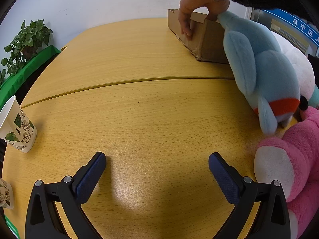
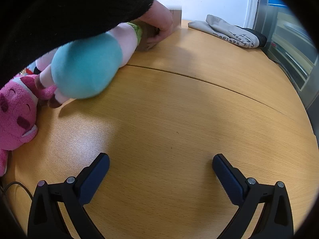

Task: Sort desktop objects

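Note:
My left gripper [image 1: 157, 159] hangs open over bare wooden table [image 1: 139, 119], nothing between its fingers. To its right lie a pink plush [image 1: 295, 159] and a blue plush [image 1: 265, 67]. A cardboard box [image 1: 201, 37] stands at the far right, and a person's hand [image 1: 191, 10] in a black sleeve grips its rim. A leaf-print paper cup [image 1: 18, 127] stands at the far left. My right gripper [image 2: 161, 160] is open too, over bare table [image 2: 179, 109]. In its view the pink plush [image 2: 16, 111] and a teal-and-pink plush [image 2: 87, 63] lie at left, and the hand [image 2: 159, 23] holds the box [image 2: 176, 19] behind them.
A second leaf-print cup [image 1: 5, 193] shows at the left edge. A potted plant [image 1: 28, 41] and green cloth [image 1: 26, 71] sit beyond the table's left rim. A folded grey printed cloth [image 2: 229, 31] lies at the far right of the table, near a metal cabinet [image 2: 289, 49].

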Motion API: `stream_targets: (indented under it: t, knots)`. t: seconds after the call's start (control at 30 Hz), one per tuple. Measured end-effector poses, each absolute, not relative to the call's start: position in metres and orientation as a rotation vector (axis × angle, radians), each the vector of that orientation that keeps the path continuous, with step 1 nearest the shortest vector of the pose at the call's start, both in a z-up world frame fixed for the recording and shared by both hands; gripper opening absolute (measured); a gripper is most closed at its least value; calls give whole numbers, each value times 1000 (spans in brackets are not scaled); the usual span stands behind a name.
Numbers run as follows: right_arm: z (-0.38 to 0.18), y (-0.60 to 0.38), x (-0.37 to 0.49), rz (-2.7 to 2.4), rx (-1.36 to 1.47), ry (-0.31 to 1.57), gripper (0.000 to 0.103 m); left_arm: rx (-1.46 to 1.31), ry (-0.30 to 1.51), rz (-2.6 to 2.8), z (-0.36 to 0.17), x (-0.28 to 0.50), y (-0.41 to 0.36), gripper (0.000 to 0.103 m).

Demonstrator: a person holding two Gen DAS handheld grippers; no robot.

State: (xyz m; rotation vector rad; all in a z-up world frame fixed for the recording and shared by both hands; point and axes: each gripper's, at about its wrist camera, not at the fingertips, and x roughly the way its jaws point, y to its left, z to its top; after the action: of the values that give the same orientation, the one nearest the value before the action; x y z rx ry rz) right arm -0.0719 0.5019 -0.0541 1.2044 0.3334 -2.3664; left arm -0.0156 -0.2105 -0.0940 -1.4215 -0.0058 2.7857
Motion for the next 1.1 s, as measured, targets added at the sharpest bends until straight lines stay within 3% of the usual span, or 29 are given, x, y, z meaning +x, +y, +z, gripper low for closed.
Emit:
stream_targets:
  t: [1.1]
  knots:
    - [-53,503,-70,-2364,1205,333,103,-1421,-6,2786,-94,-16,-211,103]
